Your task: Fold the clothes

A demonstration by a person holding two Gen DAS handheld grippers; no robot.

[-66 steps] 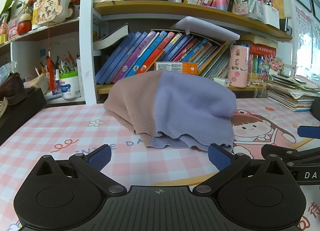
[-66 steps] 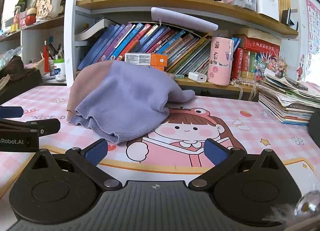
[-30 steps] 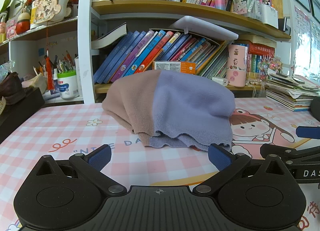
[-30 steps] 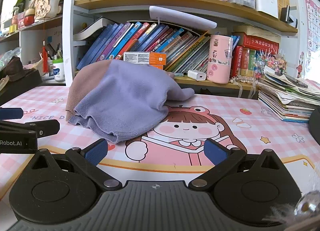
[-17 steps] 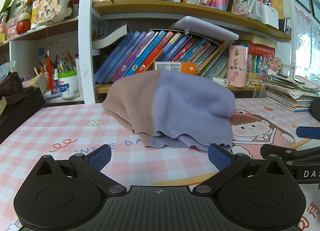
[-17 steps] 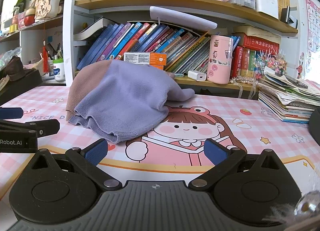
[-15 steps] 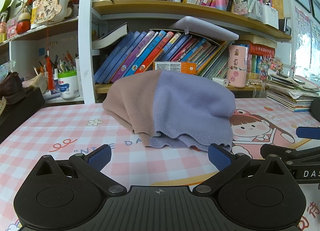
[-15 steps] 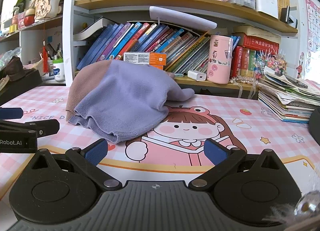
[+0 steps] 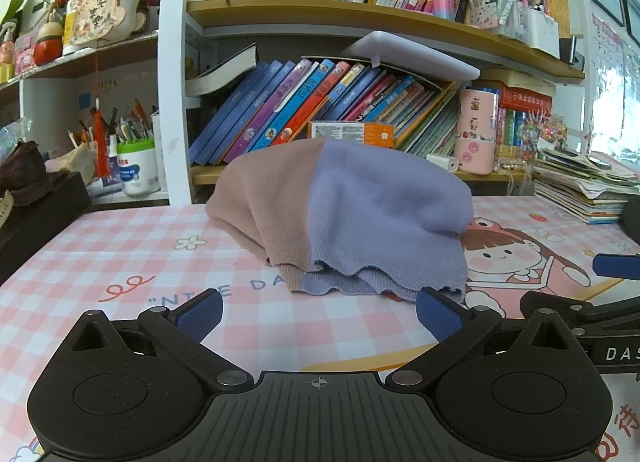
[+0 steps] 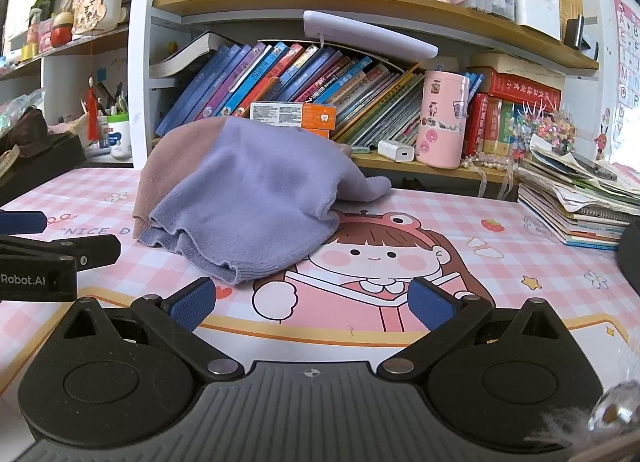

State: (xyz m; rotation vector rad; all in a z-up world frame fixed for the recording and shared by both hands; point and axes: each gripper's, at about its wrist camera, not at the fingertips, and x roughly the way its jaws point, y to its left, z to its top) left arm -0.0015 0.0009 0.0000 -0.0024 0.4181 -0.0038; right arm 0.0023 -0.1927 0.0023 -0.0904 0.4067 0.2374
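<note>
Knitwear (image 9: 360,218), a two-tone piece in dusty pink and lavender, sits in a rounded heap on the pink checked desk mat (image 9: 120,246), in front of the bookshelf (image 9: 320,102) at the far side. It lies ahead of the left gripper (image 9: 318,312) and to the near left in the right wrist view, where the same heap (image 10: 248,198) spreads toward the cartoon girl printed on the mat.

Both tools sit low over the near part of the mat, fingers pointing at the garment, which suits approaching its near edge. The left gripper's blue pads are spread wide with nothing between them; the right pad sits just in front of the garment's near right corner, though whether it touches cannot be told. The right gripper (image 10: 312,304) is likewise wide apart and empty, a little to the right of the heap.

The garment looks soft, fine-knit and limp. Several wavy, scalloped hems are stacked at the near edge, so layers overlap, yet the top bulges rather than lying flat. A lavender sleeve or corner trails off to the far right. This could be a loose bundle or a rough fold needing flattening.
</note>
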